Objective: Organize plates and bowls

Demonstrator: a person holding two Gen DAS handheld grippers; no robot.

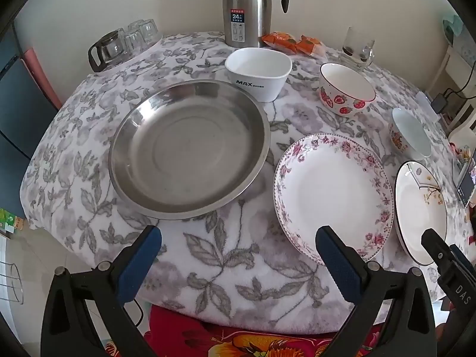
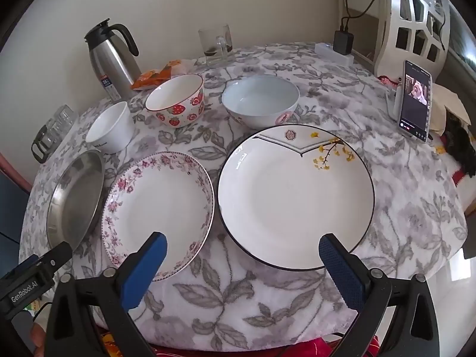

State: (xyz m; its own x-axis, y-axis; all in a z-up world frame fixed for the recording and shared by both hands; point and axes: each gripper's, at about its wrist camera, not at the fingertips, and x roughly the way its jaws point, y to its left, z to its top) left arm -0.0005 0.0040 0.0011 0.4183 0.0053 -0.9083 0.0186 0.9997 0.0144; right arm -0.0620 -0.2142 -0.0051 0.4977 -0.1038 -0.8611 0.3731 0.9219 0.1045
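A steel dish [image 1: 189,148] lies at the table's left, also in the right wrist view [image 2: 76,196]. A pink-flowered plate [image 1: 333,196] [image 2: 159,208] lies beside it, then a black-rimmed plate with yellow blossoms [image 1: 421,211] [image 2: 294,196]. Behind stand a white MAX bowl [image 1: 258,73] [image 2: 110,126], a strawberry bowl [image 1: 346,89] [image 2: 177,99] and a pale blue bowl [image 1: 410,134] [image 2: 260,101]. My left gripper [image 1: 238,238] is open and empty above the front edge, before the steel dish. My right gripper [image 2: 242,244] is open and empty before the black-rimmed plate.
A steel thermos jug [image 1: 248,9] stands at the back by the wall, with orange snack packets [image 1: 294,43] and a glass mug [image 1: 358,47]. Upturned glasses [image 1: 128,41] sit back left. A lit phone [image 2: 415,101] and a charger [image 2: 342,43] stand at the right.
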